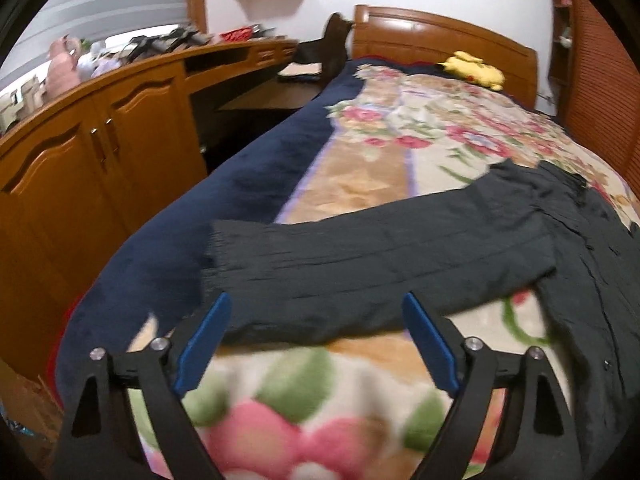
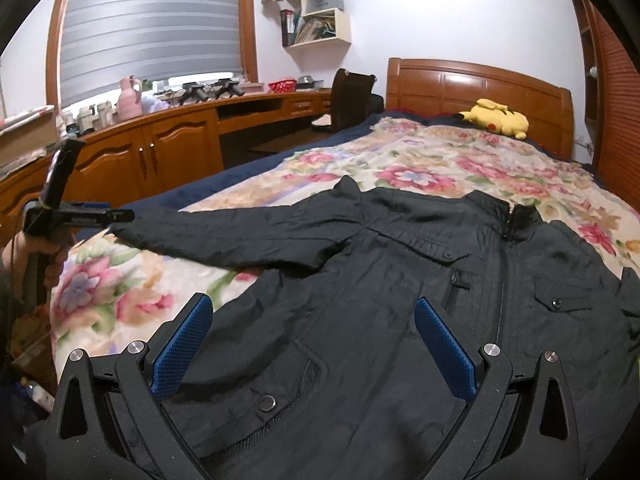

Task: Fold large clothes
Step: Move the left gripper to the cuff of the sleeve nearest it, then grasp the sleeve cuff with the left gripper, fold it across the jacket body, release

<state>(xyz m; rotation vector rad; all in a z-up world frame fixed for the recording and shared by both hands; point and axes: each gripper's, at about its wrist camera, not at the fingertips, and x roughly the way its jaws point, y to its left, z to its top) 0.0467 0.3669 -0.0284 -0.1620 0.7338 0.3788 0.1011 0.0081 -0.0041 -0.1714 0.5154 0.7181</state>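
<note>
Right wrist view takes in most of the room: the bed (image 2: 400, 152) fills the middle of the frame under a floral blanket (image 2: 420, 168), with its wooden headboard (image 2: 476, 88) at the upper right and a long wooden cabinet (image 2: 152, 152) curving along the left side below a window with grey blinds (image 2: 148, 20). Spread flat on the blanket lies the black jacket (image 2: 400, 300), front side up, collar toward the headboard, covering the lower centre and right of the frame. Its sleeve (image 2: 224, 236) stretches out toward the left edge, where my left gripper (image 2: 120, 215) is level with the cuff; from this angle I cannot tell whether it touches the cloth. My hand (image 2: 38, 254) grips the handle of that tool at the far left. My right gripper (image 2: 312, 344) sits at the bottom of the frame with its blue pads (image 2: 182, 352) standing wide apart just above the jacket's lower front, clamping nothing. Left wrist view, somewhat blurred, shows the same sleeve (image 1: 380, 256) lying across the middle of the frame from right to left, the cuff ending near the dark blue edge of the bedcover (image 1: 248, 184). My left gripper (image 1: 316, 340) appears there with its fingers (image 1: 204, 344) spread wide on either side of the sleeve's near edge, not pressing on it. A yellow plush toy (image 2: 494, 118) rests by the headboard at the upper right.
</note>
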